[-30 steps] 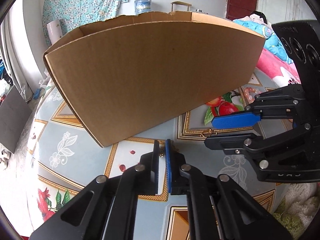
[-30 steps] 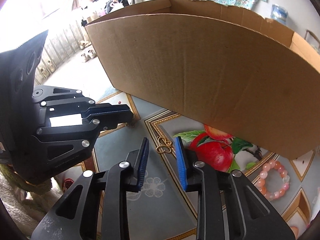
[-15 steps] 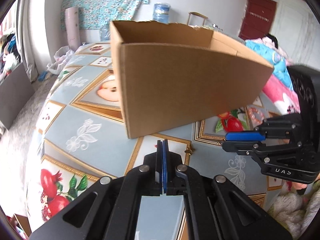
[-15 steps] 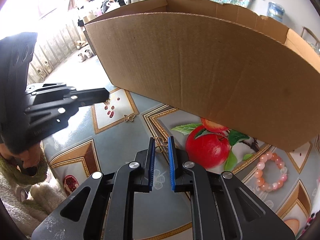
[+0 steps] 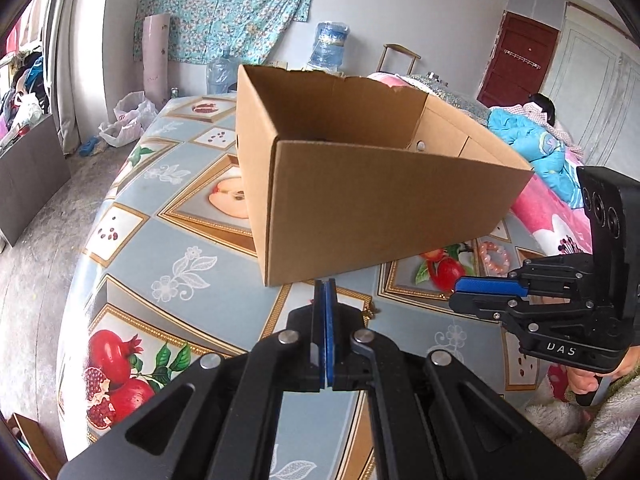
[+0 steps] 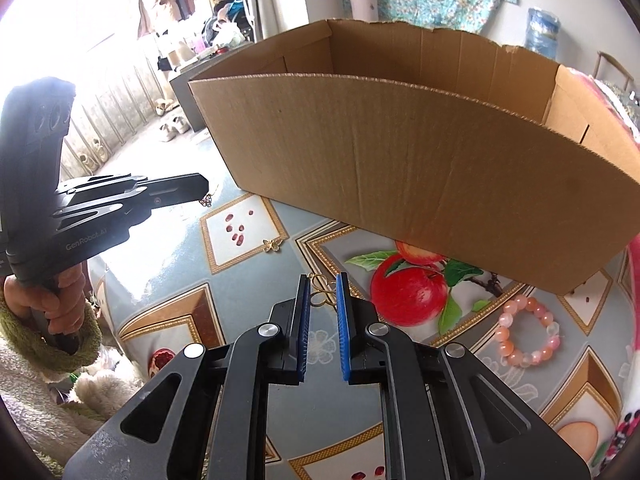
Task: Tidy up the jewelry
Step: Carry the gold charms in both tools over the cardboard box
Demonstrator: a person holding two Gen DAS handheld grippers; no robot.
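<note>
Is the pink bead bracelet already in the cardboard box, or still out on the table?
Still out. The pink bead bracelet lies flat on the patterned tablecloth, in front of the cardboard box wall, touched by neither gripper.

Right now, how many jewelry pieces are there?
4: a charm at the left gripper's tip, gold loops in the right gripper, jaws just closing, a butterfly and bead bracelet on the table. The box may hide more.

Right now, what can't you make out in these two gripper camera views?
- Cardboard box floor: hidden by its near wall in both views.
- Trinket at the left gripper tip: too small to identify, right view.
- Gold piece between the right jaws: small; partly hidden.
- Bead bracelet: blurred, left view.
</note>
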